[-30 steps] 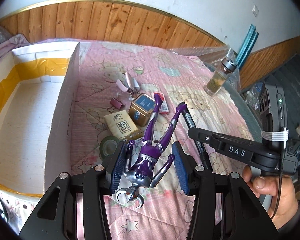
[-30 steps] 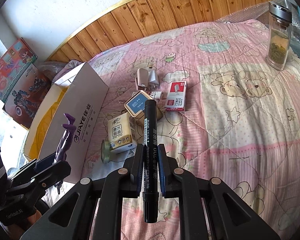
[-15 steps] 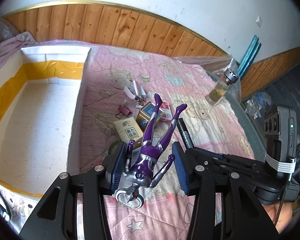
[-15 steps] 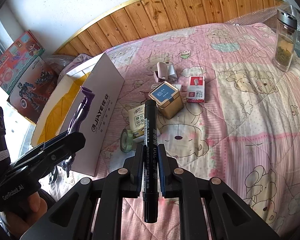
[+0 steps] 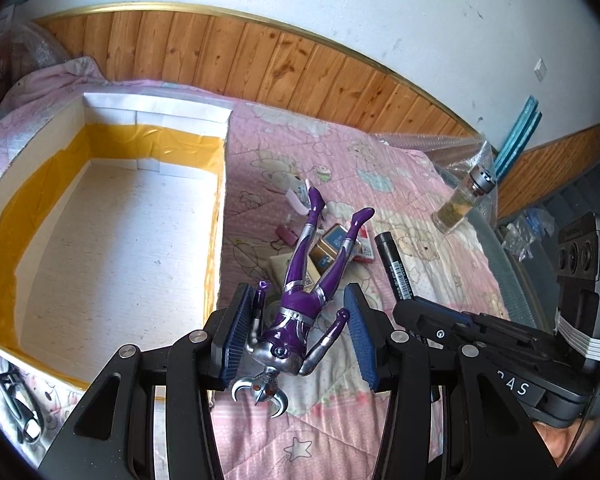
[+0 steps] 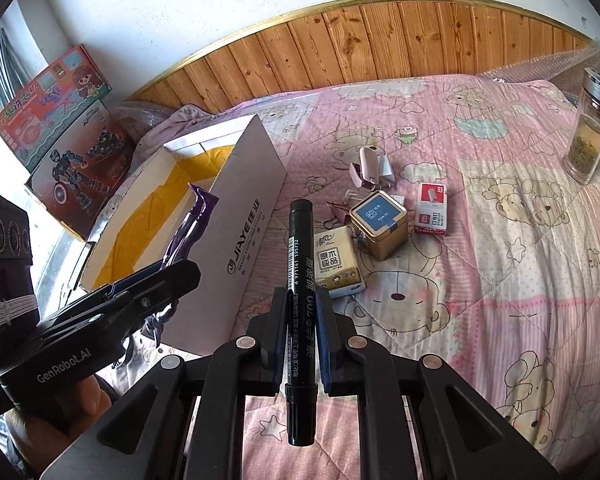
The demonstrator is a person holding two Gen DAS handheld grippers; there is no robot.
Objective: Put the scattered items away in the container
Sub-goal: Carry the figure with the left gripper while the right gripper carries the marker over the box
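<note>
Bed under a pink cartoon quilt (image 6: pixel 500 264), wood-panelled wall (image 5: pixel 260 64) behind.

At left the white box (image 5: pixel 112 240) (yellow tape lining its walls) sits open, floor bare. The left gripper (image 5: pixel 300 332) clamps a purple figure (image 5: pixel 304 292) just beside the box's right wall. The right gripper (image 6: pixel 302 316) is closed on a black marker (image 6: pixel 298 280). Tissue pack (image 6: pixel 336 260), gold tin (image 6: pixel 378 224) and staple box (image 6: pixel 431 208) lie clustered mid-quilt; a glass bottle (image 6: pixel 590 124) stands far right.
</note>
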